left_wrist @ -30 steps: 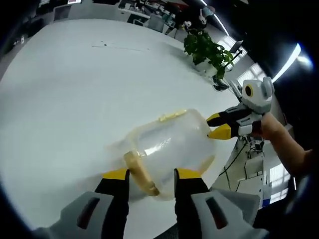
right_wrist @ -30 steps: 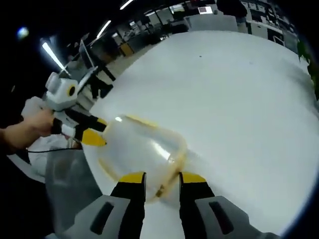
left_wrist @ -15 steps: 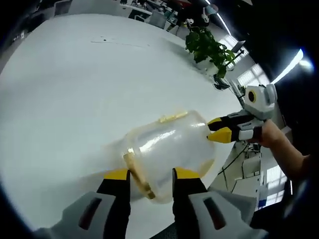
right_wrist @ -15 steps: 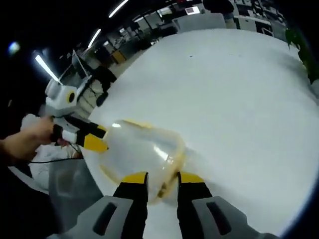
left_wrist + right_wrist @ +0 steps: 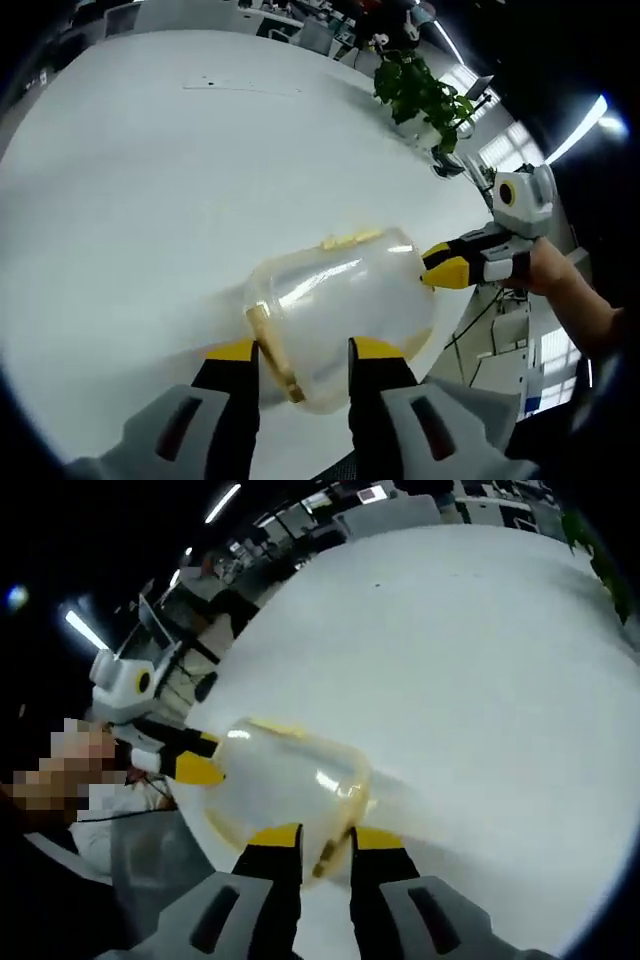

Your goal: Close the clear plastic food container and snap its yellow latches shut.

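- Left claw (image 5: 300,352) of mine has its two yellow-tipped jaws set either side of the near end of the clear plastic food container (image 5: 345,305); a yellow latch (image 5: 272,342) sits in the gap between them, but I cannot tell whether the jaws press it or merely flank it.
- Just ahead of that claw, the container lies on its side on the white tabletop (image 5: 150,170), close to the tabletop's edge, with another yellow latch (image 5: 350,239) showing on its far upper side.
- At the container's far right end, my right claw (image 5: 447,266) comes in with its yellow tips touching the container wall; my hand (image 5: 545,272) grips its handle.
- Beyond that, well apart, a green potted plant (image 5: 420,95) stands at the tabletop's far rim.
- Right claw (image 5: 325,837), seen from its own camera, has its jaws narrowly parted around the container's (image 5: 285,780) yellow-trimmed rim; whether they actually pinch it I cannot tell.
- Past the container from there, my left claw (image 5: 190,760) meets its opposite end, yellow tips against the plastic.
- Further out spreads the white tabletop (image 5: 470,660).
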